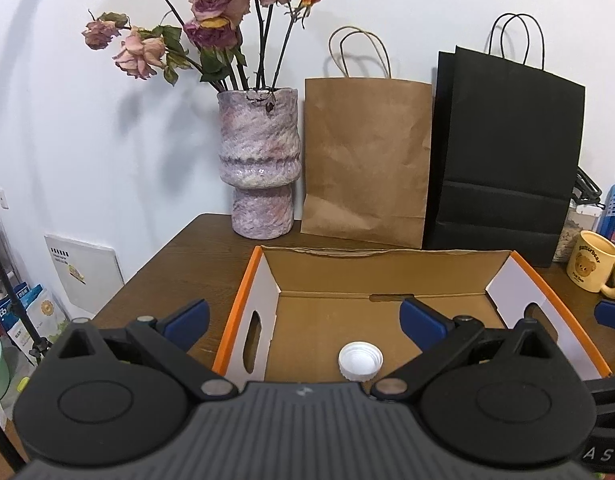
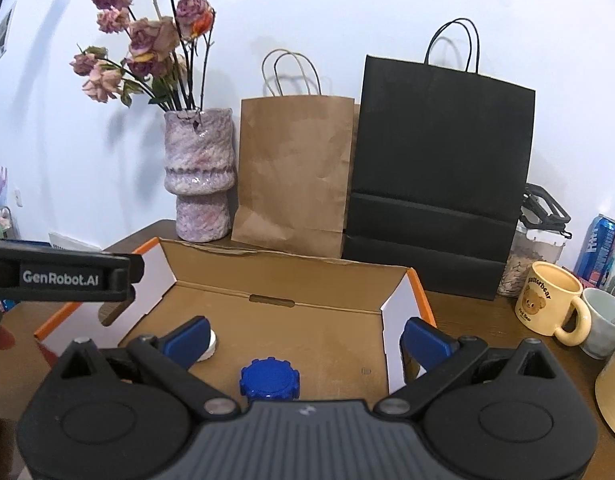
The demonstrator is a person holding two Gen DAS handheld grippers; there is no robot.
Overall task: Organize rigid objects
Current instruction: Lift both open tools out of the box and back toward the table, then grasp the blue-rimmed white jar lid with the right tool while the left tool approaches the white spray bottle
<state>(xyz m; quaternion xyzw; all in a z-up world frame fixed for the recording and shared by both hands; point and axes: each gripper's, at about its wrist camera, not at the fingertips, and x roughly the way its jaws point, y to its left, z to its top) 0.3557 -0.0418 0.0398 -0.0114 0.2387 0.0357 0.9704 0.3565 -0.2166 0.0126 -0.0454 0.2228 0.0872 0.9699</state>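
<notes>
Both grippers hover over the orange-edged cardboard box (image 1: 243, 292), jaws spread wide and empty. Between the left gripper (image 1: 307, 320) fingers a white bottle cap (image 1: 360, 361) lies open side up on the box floor; the right gripper (image 2: 307, 340) looks down on a blue ridged cap (image 2: 269, 380) — also inside. "GenRobot.AI" marks the left gripper's side, and the yellow mug (image 2: 547, 300) reads "Butterbear".
</notes>
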